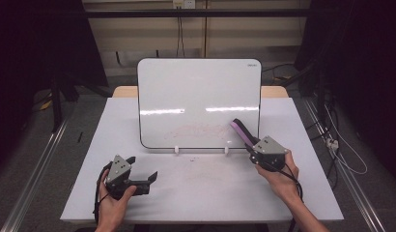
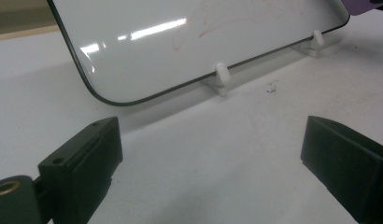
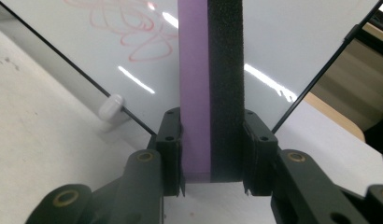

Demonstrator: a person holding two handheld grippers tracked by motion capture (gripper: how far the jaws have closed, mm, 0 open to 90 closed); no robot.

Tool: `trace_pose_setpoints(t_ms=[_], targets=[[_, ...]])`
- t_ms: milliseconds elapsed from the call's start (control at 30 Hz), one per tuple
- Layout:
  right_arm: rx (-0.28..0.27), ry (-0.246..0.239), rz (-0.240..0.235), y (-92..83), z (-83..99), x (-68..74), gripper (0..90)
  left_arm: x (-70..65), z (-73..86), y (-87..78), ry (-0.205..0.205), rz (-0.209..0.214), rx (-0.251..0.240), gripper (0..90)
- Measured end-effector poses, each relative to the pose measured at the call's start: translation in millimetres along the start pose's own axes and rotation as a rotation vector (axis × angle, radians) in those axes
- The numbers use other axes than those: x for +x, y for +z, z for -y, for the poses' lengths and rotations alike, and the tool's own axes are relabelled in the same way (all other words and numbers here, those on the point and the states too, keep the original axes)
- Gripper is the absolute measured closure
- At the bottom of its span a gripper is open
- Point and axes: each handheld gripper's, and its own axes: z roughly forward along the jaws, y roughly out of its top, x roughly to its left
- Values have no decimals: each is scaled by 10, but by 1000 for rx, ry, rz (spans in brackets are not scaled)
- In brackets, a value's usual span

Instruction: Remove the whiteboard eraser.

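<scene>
A whiteboard (image 1: pixel 199 96) leans upright on two small white feet at the middle of the table, with faint red scribbles (image 1: pixel 198 129) low on its face. My right gripper (image 1: pixel 249 144) is shut on a purple-and-black eraser (image 1: pixel 242 131), whose far end points at the board's lower right part. In the right gripper view the eraser (image 3: pixel 210 88) stands clamped between both pads, with the red scribbles (image 3: pixel 129 32) to its left. My left gripper (image 1: pixel 142 170) rests near the table's front left, open, with nothing between its fingers (image 2: pixel 82 163).
The white table (image 1: pixel 201 188) has free room in front of the board. Small dark specks (image 2: pixel 271 87) lie by the board's foot (image 2: pixel 221 77). Dark floor, rails and cables surround the table.
</scene>
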Motion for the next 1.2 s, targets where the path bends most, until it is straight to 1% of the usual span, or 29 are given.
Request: trace_pose_setpoints(t_ms=[67,100,167,267,300,367,400,433,500,533,567,600,667,700,733,767,833,867,900,967,1033,1067,1100,1133,1167,1200], targets=[[-24,33,-17,-14,-2,-6,652,12,-3,-2,-4,0,-3,53],[-38,46,-22,-24,-4,-6,652,12,-3,0,-13,-1,-8,53],[-63,67,-35,-38,-7,6,652,20,-11,1,-13,-4,-11,53],[-87,101,-58,-50,-12,37,651,13,-25,0,-17,-9,-27,53],[-98,120,-64,-53,-11,52,651,13,-30,1,-13,-7,-29,53],[-104,132,-81,-48,-11,78,651,8,-39,8,2,-15,-27,63],[-109,143,-89,-46,-9,88,650,11,-47,16,8,-10,-32,62],[-109,150,-97,-43,-9,99,651,11,-54,23,0,-12,-35,62],[-112,161,-116,-31,-12,144,651,9,-71,36,2,-18,-43,63],[-112,161,-116,-31,-12,144,651,8,-82,41,12,-19,-43,63],[-114,165,-122,-27,-16,162,651,2,-91,49,9,-23,-48,63],[-115,170,-136,-16,-25,199,651,4,-100,59,2,-12,-53,63],[-121,178,-144,-9,-30,217,650,-6,-116,83,-12,9,-56,63],[-126,182,-161,3,-46,250,650,-13,-123,93,-15,18,-59,63],[-126,182,-161,3,-46,250,650,-22,-130,105,-22,29,-65,63],[-131,188,-172,13,-67,280,650,-30,-136,117,-26,31,-65,63],[-133,187,-178,17,-80,292,650,-48,-155,140,-57,18,-80,62],[-136,201,-190,26,-102,313,651,-53,-166,154,-75,21,-88,61],[-138,202,-195,33,-113,322,650,-58,-182,171,-86,26,-91,61],[-141,206,-206,45,-138,346,651,-71,-229,209,-86,33,-100,61],[-150,213,-220,52,-166,368,651,-107,-300,262,-87,53,-138,59],[-157,219,-225,56,-180,379,651,-119,-322,285,-82,71,-144,56],[-162,225,-229,61,-193,392,650,-119,-322,285,-82,71,-144,51],[-171,232,-228,73,-210,407,650,-163,-358,346,-76,85,-155,49],[-184,244,-231,87,-223,426,650,-163,-358,346,-76,85,-155,49],[-191,249,-239,98,-234,451,651,-188,-373,383,-75,88,-157,46]])
